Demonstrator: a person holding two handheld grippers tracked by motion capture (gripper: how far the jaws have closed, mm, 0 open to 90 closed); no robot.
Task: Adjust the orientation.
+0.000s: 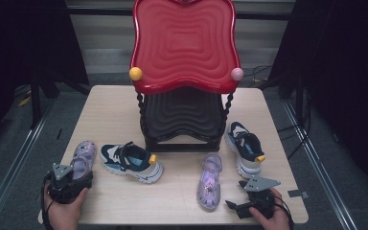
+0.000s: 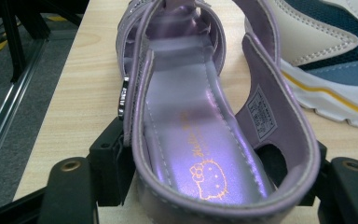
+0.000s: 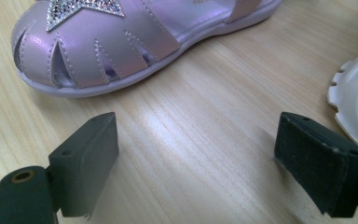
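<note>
The lilac sandal sits right between the left gripper's jaws, heel end first, and that is the whole story here. Seen along that gripper, the two black jaws flank the heel cup, one against each side wall, with the left pad touching the strap by the small metal buckle; I read this as a grip on the heel, though the right pad is partly hidden behind the heel strap. From there the shoe's long axis runs straight away from the gripper, toe pointing toward the far side of the table, so a lift should carry it lengthwise without any twist.

From above, this sandal lies at the table's near left corner, just beside a navy and white sneaker to its right. The left hand is plainly the nearer one.

The look of it: shiny lilac upper, glossy purple insole with a small cartoon cat face printed in orange at the heel, and a white label sewn inside the strap.

Over on the right, the right gripper hangs with jaws spread wide over bare wood, gripping nothing. Its mate, the second lilac sandal, lies just ahead of it, star-trimmed toe nearest. A second sneaker and a red and black two-tier rack stand farther back.
</note>
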